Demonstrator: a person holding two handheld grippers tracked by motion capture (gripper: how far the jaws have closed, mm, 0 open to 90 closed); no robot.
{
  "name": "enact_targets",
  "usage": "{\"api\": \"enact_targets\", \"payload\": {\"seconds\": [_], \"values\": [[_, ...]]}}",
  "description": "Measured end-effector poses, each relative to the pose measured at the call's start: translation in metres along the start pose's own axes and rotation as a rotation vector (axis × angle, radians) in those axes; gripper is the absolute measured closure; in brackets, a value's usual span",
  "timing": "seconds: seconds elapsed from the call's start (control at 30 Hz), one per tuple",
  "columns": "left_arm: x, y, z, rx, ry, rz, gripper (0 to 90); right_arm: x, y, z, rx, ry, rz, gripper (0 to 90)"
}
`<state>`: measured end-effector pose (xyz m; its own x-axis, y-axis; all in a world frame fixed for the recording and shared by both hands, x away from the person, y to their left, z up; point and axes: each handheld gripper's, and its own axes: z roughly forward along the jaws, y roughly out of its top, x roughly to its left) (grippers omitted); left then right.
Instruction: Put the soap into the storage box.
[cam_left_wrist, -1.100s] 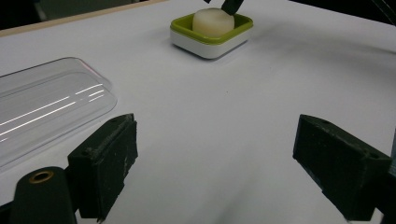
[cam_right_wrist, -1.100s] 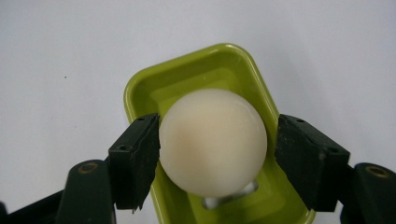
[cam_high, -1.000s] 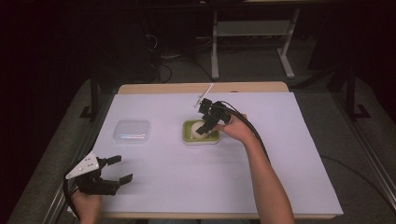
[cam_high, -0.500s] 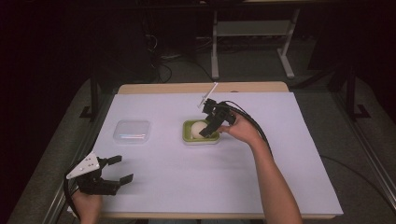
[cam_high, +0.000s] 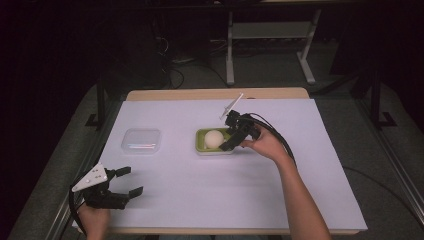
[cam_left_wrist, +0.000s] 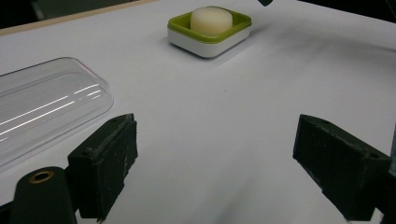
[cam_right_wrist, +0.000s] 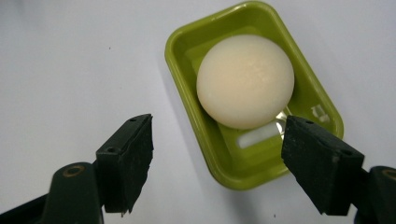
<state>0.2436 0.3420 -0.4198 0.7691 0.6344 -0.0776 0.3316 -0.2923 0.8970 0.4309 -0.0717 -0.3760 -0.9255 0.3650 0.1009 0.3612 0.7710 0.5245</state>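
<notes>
Right gripper (cam_right_wrist: 217, 163) spread wide above green dish (cam_right_wrist: 219, 154) with soap (cam_right_wrist: 245, 80), touching nothing; left gripper (cam_high: 122, 182) spread, empty.

**Soap in dish, lid set apart**

Round, cream-white soap bar (cam_right_wrist: 245, 81) lies flat in the rectangular lime-green plastic dish with white base (cam_right_wrist: 187, 56), just ahead of the right gripper (cam_right_wrist: 217, 161), whose jaws stand wide apart, clear of it. Clear plastic rectangular lid (cam_high: 141, 140) lies flat on the table, ahead of the left gripper (cam_high: 125, 181), well apart from the dish.
</notes>
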Motion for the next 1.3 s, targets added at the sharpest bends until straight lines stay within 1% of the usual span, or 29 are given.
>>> {"api": "enact_targets", "payload": {"seconds": [0.07, 0.1, 0.17, 0.3, 0.33, 0.43, 0.5, 0.6, 0.63, 0.73, 1.07, 1.1, 1.2, 1.27, 1.3], "values": [[0.0, 0.0, 0.0, 0.0, -0.001, 0.0, 13.2, 0.001, -0.003, -0.001, -0.011, -0.002, 0.002, 23.9], [0.0, 0.0, 0.0, 0.0, -0.001, 0.0, 13.2, 0.001, -0.005, -0.002, -0.018, -0.003, -0.007, 23.9], [0.0, 0.0, 0.0, 0.0, -0.001, 0.0, 13.2, 0.001, -0.009, -0.003, -0.02, 0.002, 0.011, 23.9], [0.0, 0.0, 0.0, 0.001, 0.0, -0.001, 13.1, 0.001, -0.015, -0.005, -0.022, 0.0, 0.027, 23.9], [0.0, 0.0, 0.0, 0.001, 0.0, 0.0, 13.2, 0.0, -0.016, -0.006, -0.022, 0.004, 0.026, 23.9], [0.0, 0.0, 0.001, 0.001, -0.001, -0.002, 13.2, 0.001, -0.019, -0.007, -0.03, -0.003, 0.024, 23.9], [-0.001, 0.0, 0.001, 0.005, -0.001, -0.001, 13.2, 0.002, -0.023, -0.009, -0.032, -0.004, 0.037, 23.9], [-0.001, 0.0, 0.001, 0.005, -0.001, 0.001, 13.2, 0.003, -0.028, -0.011, -0.04, -0.008, 0.033, 24.0], [-0.001, 0.0, 0.001, 0.006, -0.001, 0.002, 13.2, 0.004, -0.029, -0.012, -0.038, -0.009, 0.041, 24.0], [-0.001, 0.0, 0.001, 0.004, -0.001, 0.0, 13.2, 0.005, -0.033, -0.013, -0.035, -0.008, 0.039, 24.0], [-0.002, 0.0, 0.002, 0.004, -0.003, 0.001, 13.2, 0.011, -0.044, -0.021, -0.063, -0.013, 0.04, 24.1], [-0.002, 0.0, 0.002, 0.004, -0.003, 0.001, 13.2, 0.012, -0.046, -0.021, -0.064, -0.012, 0.033, 24.0], [-0.002, 0.001, 0.001, 0.005, -0.003, 0.003, 13.2, 0.014, -0.048, -0.022, -0.05, -0.007, 0.041, 24.0], [-0.001, 0.001, 0.001, 0.005, -0.002, 0.002, 13.2, 0.015, -0.051, -0.024, -0.064, -0.014, 0.031, 24.0], [-0.001, 0.001, 0.001, 0.004, -0.005, 0.001, 13.2, 0.016, -0.053, -0.024, -0.07, -0.01, 0.032, 24.0]]}}
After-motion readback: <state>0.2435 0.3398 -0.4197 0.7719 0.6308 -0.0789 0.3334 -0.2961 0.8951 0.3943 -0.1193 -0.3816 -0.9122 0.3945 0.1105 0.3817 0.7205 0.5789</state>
